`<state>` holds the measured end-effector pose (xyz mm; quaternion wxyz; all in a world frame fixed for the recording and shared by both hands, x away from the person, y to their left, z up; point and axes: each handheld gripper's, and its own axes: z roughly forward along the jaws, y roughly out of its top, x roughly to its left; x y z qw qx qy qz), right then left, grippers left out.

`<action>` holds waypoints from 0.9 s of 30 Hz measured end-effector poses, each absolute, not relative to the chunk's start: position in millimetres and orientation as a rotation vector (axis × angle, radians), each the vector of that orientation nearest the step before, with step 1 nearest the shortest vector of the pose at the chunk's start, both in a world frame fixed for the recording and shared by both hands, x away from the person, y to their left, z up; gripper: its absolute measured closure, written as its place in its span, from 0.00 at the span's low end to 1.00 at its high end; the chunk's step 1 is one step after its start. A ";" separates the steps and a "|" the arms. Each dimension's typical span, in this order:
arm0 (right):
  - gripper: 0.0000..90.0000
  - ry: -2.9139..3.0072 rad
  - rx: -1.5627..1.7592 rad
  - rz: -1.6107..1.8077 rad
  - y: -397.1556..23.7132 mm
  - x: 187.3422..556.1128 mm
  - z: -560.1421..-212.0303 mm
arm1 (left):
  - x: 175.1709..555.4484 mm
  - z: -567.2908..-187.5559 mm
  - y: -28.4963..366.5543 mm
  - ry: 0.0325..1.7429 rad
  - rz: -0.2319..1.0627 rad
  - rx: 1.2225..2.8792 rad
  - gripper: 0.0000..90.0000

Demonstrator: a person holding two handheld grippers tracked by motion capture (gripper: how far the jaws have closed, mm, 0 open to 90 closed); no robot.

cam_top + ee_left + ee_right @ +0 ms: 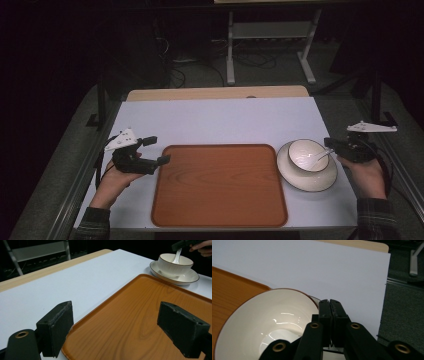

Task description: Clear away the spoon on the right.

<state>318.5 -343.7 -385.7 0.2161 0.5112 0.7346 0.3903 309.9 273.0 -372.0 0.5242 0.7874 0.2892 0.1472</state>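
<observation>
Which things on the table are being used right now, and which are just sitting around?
Being used:
- spoon, pinched by the right hand-held gripper
- bowl on its saucer
- wooden tray, beside the open left hand-held gripper

Just sitting around:
- metal stand on the floor behind the table

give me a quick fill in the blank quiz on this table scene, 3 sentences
1. The bowl stands on a ____, to the right of the tray.
2. The right gripper is shut on the handle of a white ____.
3. The left gripper is ____, its fingers over the tray's left edge.

Missing words: plate; spoon; open
</observation>
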 end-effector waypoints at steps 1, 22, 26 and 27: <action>0.94 2.036 1.417 1.082 -343.7 318.5 -385.7 | 309.9 -372.0 273.0 0.692 0.352 1.884 0.14; 0.38 1.939 1.481 1.244 -362.2 307.2 -404.9 | 312.1 -373.1 271.9 0.690 0.346 1.888 0.14; 0.38 1.958 1.476 1.241 -358.4 309.0 -407.8 | 312.1 -373.2 271.7 0.689 0.345 1.890 0.14; 0.38 1.965 1.473 1.239 -356.2 309.3 -409.4 | 312.0 -373.1 271.6 0.688 0.346 1.890 0.14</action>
